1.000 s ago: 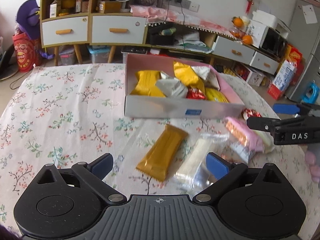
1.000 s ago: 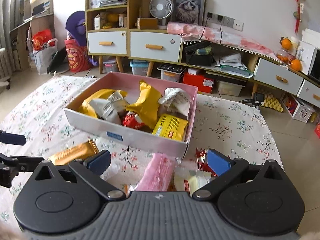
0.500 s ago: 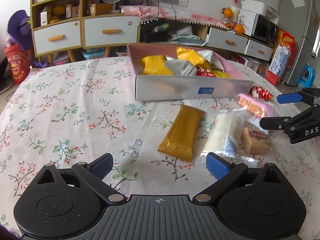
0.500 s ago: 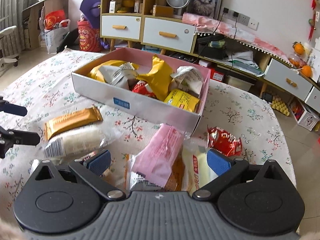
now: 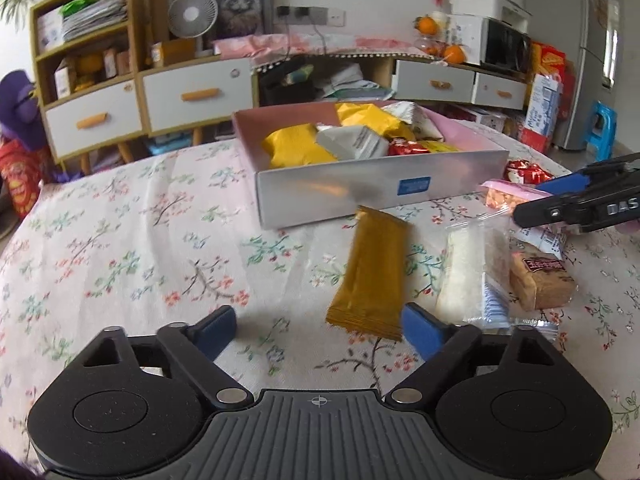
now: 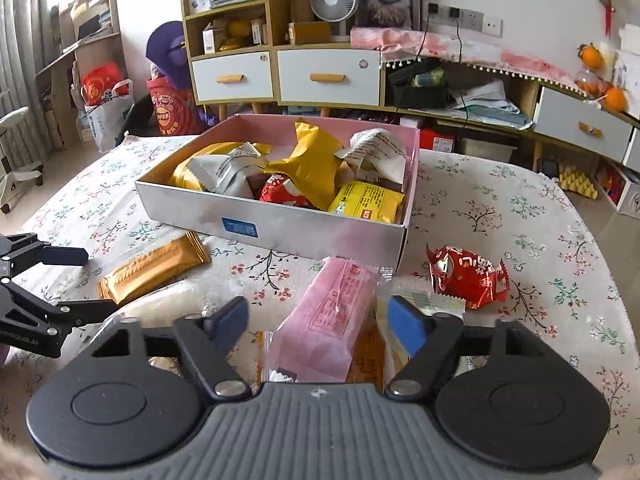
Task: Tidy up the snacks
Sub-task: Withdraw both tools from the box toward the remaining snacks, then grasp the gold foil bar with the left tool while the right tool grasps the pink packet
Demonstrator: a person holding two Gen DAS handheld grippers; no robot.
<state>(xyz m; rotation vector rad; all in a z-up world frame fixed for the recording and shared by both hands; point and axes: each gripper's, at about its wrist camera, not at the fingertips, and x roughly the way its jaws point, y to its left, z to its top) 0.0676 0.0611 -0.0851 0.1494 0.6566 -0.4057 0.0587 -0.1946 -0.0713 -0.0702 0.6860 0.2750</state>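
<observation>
A floral-clothed counter (image 5: 100, 240) is seen bearing one box (image 6: 280, 220), already part-filled with snacks. Six packets are left outside it, among them one gold bar (image 5: 372, 272) and one pink packet (image 6: 332, 316). Both grippers' fingers are held open, nothing gripped, apparently poised over the loose packets.

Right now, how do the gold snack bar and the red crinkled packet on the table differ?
The gold snack bar is long, flat and smooth; the red crinkled packet is short, puffy and creased. The gold bar lies left of the box, in front of its long wall; the red packet lies off the box's right corner. The gold bar sits by the left tool; the red packet is nearer the right tool. Both lie loose on the floral tablecloth, outside the box, ungripped.
</observation>
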